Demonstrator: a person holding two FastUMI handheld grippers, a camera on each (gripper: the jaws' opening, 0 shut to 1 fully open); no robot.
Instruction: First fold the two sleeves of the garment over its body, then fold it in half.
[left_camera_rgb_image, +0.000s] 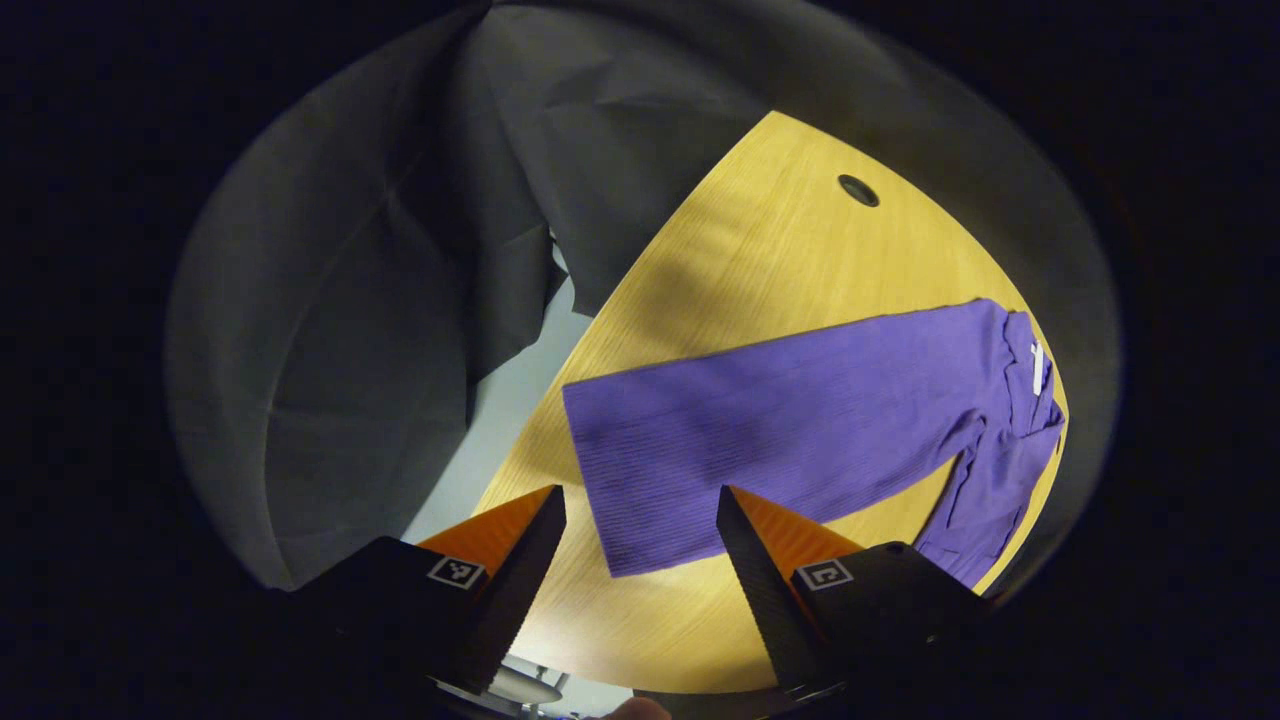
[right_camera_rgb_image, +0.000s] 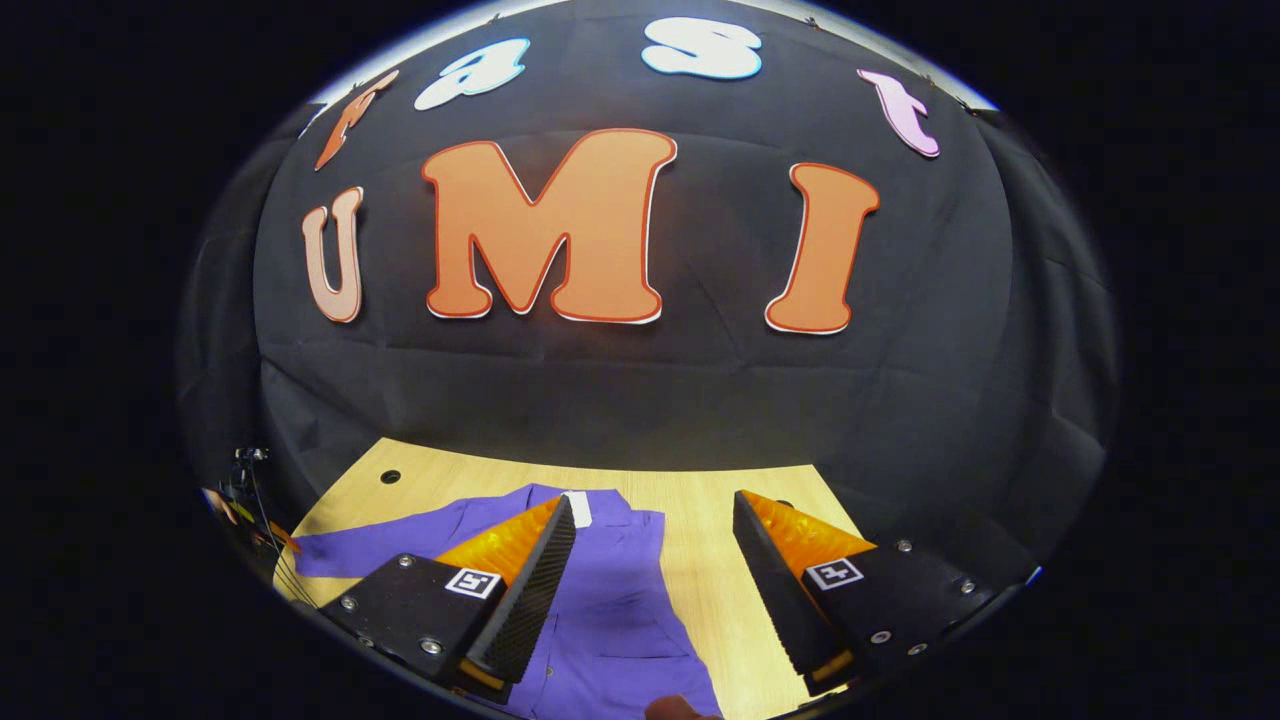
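Note:
A purple ribbed garment (left_camera_rgb_image: 800, 420) lies flat on the wooden table (left_camera_rgb_image: 780, 230). Its hem end is nearest the left gripper, and a white neck label (left_camera_rgb_image: 1037, 365) shows at the far end. One sleeve (left_camera_rgb_image: 990, 490) hangs down toward the table's lower right edge. My left gripper (left_camera_rgb_image: 640, 500) is open above the hem, holding nothing. In the right gripper view the garment (right_camera_rgb_image: 620, 600) lies below my right gripper (right_camera_rgb_image: 655, 505), which is open and holds nothing. There the label (right_camera_rgb_image: 578, 508) sits by the left finger, and a sleeve (right_camera_rgb_image: 400, 545) stretches out to the left.
The table has a cable hole (left_camera_rgb_image: 858, 190) near its far corner, and a hole (right_camera_rgb_image: 390, 476) also shows in the right gripper view. Black cloth walls (left_camera_rgb_image: 350, 330) stand close behind the table. Beyond the table's left edge lies grey floor (left_camera_rgb_image: 510, 400).

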